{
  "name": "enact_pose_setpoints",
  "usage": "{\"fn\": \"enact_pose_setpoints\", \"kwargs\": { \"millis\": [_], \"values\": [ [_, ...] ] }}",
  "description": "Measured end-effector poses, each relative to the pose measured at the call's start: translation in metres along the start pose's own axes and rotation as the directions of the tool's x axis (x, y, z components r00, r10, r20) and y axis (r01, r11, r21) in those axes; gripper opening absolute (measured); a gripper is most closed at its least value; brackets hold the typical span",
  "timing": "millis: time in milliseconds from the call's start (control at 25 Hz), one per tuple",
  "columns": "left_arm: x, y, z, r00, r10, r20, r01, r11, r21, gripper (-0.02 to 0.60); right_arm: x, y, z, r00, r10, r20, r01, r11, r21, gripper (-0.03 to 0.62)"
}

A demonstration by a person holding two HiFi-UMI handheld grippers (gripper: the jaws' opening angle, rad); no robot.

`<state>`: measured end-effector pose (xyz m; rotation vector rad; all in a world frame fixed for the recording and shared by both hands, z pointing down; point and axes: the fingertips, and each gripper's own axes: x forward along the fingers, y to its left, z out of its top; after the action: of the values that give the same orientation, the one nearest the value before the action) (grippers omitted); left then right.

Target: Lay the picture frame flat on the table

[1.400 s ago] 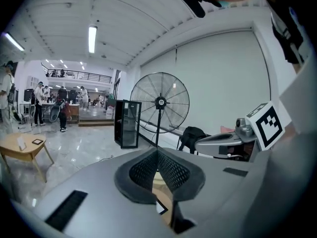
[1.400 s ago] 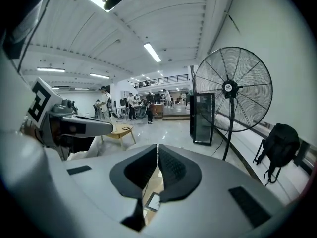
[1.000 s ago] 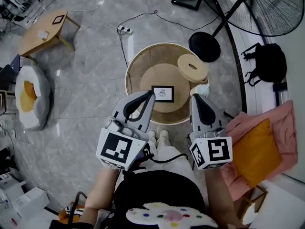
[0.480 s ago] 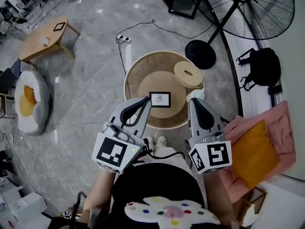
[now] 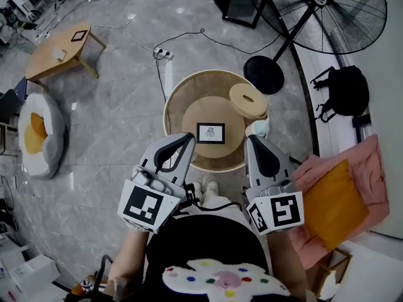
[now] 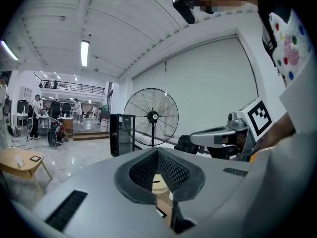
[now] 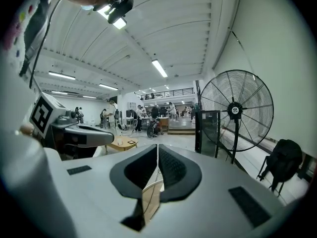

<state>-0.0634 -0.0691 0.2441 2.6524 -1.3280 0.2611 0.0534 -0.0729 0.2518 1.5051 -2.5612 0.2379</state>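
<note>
Head view, left to right. My left gripper is held close in front of my body, short of the round desk. Its fingers are pressed together with nothing between them; through the gap behind them only the desk top shows.

At centre, the picture frame sits on the middle of the desk, its picture face turned up towards the head camera, near a wooden disc that rests against the far right rim. From this steep angle I cannot tell whether the frame lies flat or leans back on a stand.

To the right, my right gripper is level with the left one, just short of the near rim. Its fingers are likewise closed on nothing.

Neither gripper touches the frame. I judge this to be the pause at one end of the task. If the frame is propped, the next move calls for opening one pair of fingers, reaching forward over the near rim, taking the top edge and tipping the frame down gently.
</note>
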Motion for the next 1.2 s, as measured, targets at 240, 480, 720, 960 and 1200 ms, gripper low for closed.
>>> {"fn": "enact_pose_setpoints", "kwargs": {
  "millis": [240, 480, 720, 960, 1200],
  "values": [
    [0.0001, -0.0004, 0.0024, 1.0, -0.001, -0.001, 0.001, 1.0, -0.002, 0.015, -0.0013, 0.0013, -0.0017, 1.0, 0.001, -0.013, -0.002, 1.0, -0.012, 0.037],
    [-0.0008, 0.0004, -0.0006, 1.0, -0.005, -0.004, 0.005, 1.0, -0.009, 0.015, -0.0018, 0.0018, -0.0058, 1.0, -0.004, -0.029, 0.004, 1.0, -0.019, 0.037],
    [0.0011, -0.0017, -0.0016, 1.0, -0.005, 0.0, 0.005, 1.0, -0.008, 0.015, -0.003, -0.0055, -0.0084, 0.999, -0.016, -0.032, 0.016, 1.0, 0.002, 0.037],
    [0.0009, -0.0011, -0.0011, 1.0, -0.005, -0.001, 0.005, 1.0, -0.005, 0.015, -0.0036, -0.0036, -0.0064, 0.999, -0.014, -0.033, 0.013, 1.0, -0.01, 0.035],
    [0.0006, -0.0014, 0.0008, 1.0, -0.005, 0.006, 0.005, 1.0, -0.009, 0.015, -0.0038, -0.0021, -0.0039, 1.0, -0.012, -0.028, 0.012, 1.0, -0.012, 0.035]
  ]
}}
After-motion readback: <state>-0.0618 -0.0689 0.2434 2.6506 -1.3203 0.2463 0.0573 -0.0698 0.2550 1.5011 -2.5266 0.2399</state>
